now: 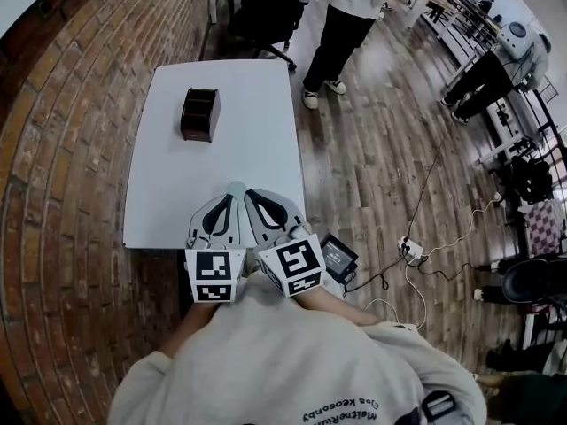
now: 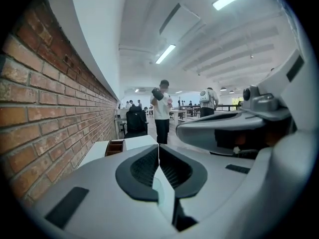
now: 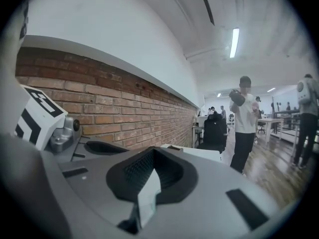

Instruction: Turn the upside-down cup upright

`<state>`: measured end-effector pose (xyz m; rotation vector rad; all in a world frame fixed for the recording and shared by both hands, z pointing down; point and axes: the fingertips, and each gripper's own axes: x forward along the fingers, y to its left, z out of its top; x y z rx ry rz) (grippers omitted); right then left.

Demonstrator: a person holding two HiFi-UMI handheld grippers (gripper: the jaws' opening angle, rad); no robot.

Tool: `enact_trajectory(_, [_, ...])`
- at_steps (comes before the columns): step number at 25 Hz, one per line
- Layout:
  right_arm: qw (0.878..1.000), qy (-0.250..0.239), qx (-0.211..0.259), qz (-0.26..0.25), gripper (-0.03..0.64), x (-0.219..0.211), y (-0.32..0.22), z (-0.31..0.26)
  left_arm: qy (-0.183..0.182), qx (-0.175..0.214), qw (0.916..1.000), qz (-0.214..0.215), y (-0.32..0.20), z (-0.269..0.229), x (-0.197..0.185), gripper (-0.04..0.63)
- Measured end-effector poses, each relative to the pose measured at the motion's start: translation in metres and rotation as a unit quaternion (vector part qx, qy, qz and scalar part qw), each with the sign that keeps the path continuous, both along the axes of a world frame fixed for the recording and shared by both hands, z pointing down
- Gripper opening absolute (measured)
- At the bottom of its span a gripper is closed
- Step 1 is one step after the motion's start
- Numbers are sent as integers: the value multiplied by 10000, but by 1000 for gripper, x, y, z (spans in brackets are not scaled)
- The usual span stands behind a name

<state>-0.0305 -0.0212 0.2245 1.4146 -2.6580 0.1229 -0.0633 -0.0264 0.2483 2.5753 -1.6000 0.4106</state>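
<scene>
Head view: cup stands mouth-up, long axis vertical, at 11 o'clock on the white surface, well apart from left gripper and right gripper at 6 o'clock; left gripper view, then right gripper view: each pressed together, empty.

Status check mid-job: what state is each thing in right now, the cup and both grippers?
cup: upright, opening facing up, standing toward the far end of the white table, nothing touching it.
left gripper: shut, nothing between its jaws, held up over the table's near edge.
right gripper: shut, nothing between its jaws, close beside the left gripper.
</scene>
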Motion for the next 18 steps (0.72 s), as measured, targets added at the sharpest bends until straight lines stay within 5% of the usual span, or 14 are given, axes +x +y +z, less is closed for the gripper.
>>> enact_trajectory(18, [9999, 79, -67, -39, 6, 1, -3, 10, -84, -59, 9999, -19, -5, 10, 1, 12])
